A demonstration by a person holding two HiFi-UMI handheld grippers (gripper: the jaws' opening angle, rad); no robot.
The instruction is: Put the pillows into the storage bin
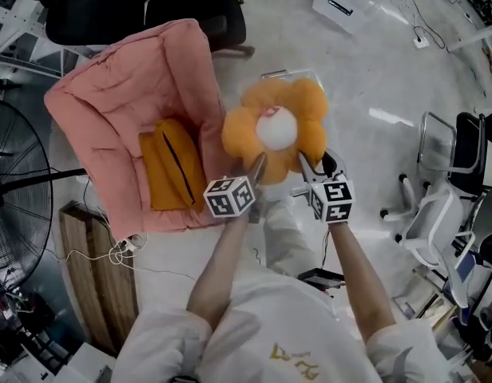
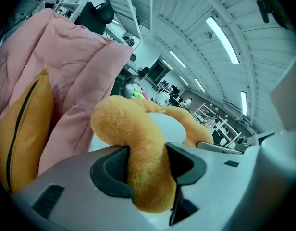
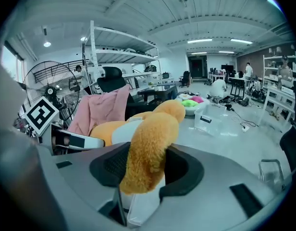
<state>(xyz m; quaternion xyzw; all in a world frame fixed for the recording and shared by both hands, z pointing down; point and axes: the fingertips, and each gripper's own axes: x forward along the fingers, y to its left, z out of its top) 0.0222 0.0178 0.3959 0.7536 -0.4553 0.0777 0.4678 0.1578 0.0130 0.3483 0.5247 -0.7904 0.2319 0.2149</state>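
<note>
An orange flower-shaped pillow [image 1: 275, 130] with a white centre hangs in the air between both grippers. My left gripper [image 1: 255, 167] is shut on one plush petal [image 2: 145, 165], and my right gripper [image 1: 307, 166] is shut on another petal [image 3: 145, 153]. A clear storage bin [image 1: 290, 76] stands on the floor, mostly hidden behind the flower pillow. A second pillow, orange with a dark zip line [image 1: 172, 162], lies on a pink padded chair [image 1: 126, 94] at the left, also seen as the orange pillow [image 2: 20, 134] in the left gripper view.
A floor fan [image 1: 14, 182] stands at the far left beside a wooden board [image 1: 94, 282]. A second clear bin [image 1: 346, 2] sits far back on the floor. Office chairs [image 1: 446, 182] crowd the right side. A black chair [image 1: 94, 6] stands behind the pink one.
</note>
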